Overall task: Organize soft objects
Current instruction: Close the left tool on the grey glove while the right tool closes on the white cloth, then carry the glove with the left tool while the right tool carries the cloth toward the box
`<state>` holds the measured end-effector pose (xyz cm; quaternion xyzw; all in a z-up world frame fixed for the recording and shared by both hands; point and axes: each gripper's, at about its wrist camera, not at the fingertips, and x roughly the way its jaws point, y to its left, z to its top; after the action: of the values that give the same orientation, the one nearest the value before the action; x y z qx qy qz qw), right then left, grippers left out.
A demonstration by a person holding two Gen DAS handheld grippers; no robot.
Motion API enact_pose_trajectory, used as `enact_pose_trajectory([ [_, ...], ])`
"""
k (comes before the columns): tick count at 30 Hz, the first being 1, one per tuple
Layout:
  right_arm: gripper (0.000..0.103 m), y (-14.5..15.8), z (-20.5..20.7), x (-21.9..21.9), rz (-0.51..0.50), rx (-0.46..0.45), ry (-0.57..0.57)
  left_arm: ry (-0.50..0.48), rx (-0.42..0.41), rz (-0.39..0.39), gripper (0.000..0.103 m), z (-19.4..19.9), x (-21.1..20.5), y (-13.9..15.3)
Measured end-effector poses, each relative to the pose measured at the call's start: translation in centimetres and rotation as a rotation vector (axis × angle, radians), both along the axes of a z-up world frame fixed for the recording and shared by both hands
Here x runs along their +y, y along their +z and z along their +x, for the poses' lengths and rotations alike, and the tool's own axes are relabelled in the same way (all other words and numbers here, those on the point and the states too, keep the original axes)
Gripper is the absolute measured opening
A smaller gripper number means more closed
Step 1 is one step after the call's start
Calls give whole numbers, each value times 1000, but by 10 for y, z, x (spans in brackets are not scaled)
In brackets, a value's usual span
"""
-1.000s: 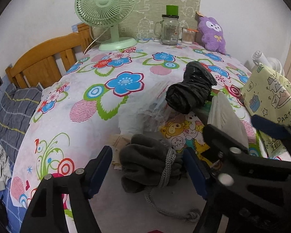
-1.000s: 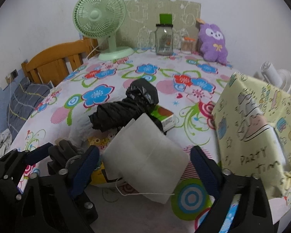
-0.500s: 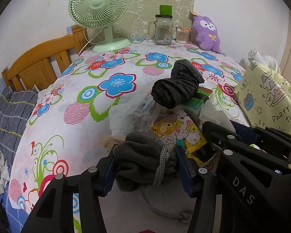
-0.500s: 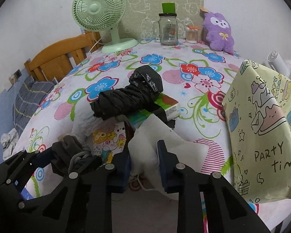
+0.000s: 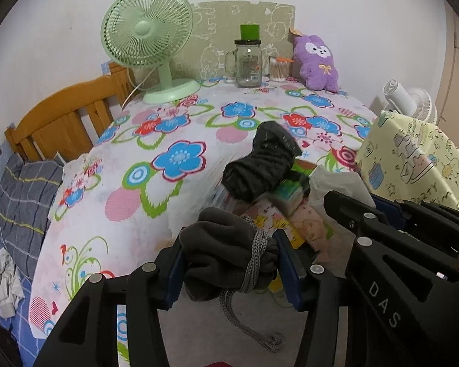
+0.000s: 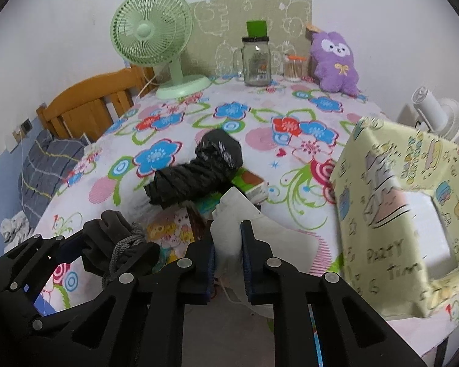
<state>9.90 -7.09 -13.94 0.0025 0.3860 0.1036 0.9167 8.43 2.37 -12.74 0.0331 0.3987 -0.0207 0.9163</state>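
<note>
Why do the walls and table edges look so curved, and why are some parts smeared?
Both views come through fisheye lenses, hence bowed edges and dark corners. Left wrist view: the cartoon-print packet beside the grey glove bundle is motion-smeared, while the green fan stays sharp. Right wrist view: the yellow party bag is blurred, the purple plush crisp. Lighting is soft, without harsh glare.

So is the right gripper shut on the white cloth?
Yes. The right gripper is shut on the white cloth: both pads pinch its bunched fold.
</note>
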Motion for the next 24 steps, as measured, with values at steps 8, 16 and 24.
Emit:
enact_pose_trajectory([
  [8, 17, 28, -7, -6, -3, -50, 4, -6, -47, 11, 54, -5, -11, 24],
  [16, 17, 59, -17, -17, 0, -98, -10, -17, -102, 11, 54, -10, -20, 54],
  [24, 17, 88, -21, -31, 7, -151, -28, -23, -165, 2, 54, -10, -33, 81],
])
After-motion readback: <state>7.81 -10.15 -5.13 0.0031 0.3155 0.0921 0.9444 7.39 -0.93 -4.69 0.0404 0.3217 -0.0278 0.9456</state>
